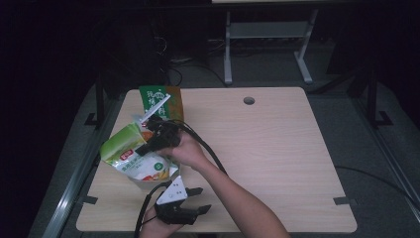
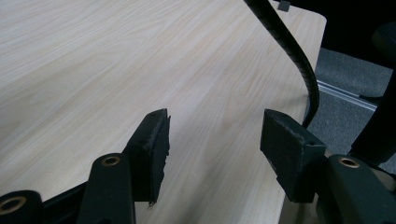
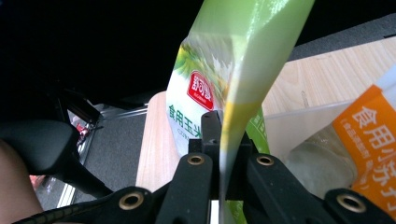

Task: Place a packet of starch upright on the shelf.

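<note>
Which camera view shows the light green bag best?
The high view: the whole light green bag shows there, pinched by the right hand-held gripper. The right gripper view shows its edge close up between the jaws.

The high view is dim: the surface (image 1: 277, 148) is softly lit from above while the room around it sinks into near black, and the picture looks soft and grainy. In the left gripper view, light falls evenly on the wood with faint shadows. In the right gripper view, the green pouch (image 3: 233, 70) glows translucent and blurs up close against a black background.
</note>
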`<state>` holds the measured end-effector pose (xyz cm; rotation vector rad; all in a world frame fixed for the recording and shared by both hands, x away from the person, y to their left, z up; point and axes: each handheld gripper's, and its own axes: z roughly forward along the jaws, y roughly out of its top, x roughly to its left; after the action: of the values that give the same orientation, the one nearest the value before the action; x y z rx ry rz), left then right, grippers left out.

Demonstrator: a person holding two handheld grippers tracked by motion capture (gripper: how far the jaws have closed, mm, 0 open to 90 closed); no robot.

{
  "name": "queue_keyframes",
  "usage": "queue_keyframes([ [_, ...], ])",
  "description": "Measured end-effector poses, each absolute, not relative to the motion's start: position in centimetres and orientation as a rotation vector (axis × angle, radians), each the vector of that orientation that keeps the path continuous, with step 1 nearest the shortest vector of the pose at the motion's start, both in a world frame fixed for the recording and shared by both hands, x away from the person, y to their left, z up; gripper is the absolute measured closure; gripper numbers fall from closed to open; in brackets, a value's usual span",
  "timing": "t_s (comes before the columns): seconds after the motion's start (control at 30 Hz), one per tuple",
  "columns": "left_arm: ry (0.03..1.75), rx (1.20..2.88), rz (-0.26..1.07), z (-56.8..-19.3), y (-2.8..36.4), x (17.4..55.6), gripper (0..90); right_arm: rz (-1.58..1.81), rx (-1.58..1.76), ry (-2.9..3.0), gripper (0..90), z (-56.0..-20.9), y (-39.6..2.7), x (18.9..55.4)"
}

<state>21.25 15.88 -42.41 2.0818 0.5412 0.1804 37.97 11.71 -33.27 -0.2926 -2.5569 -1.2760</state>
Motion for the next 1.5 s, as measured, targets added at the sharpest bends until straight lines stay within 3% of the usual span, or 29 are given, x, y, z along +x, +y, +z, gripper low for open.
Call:
queue_keyframes([
  [1.5,0.564,2.085,0.175,-42.8,15.8,21.5,40.7,-1.172,-0.330,-2.618,87.1,-37.4,8.3,37.5],
])
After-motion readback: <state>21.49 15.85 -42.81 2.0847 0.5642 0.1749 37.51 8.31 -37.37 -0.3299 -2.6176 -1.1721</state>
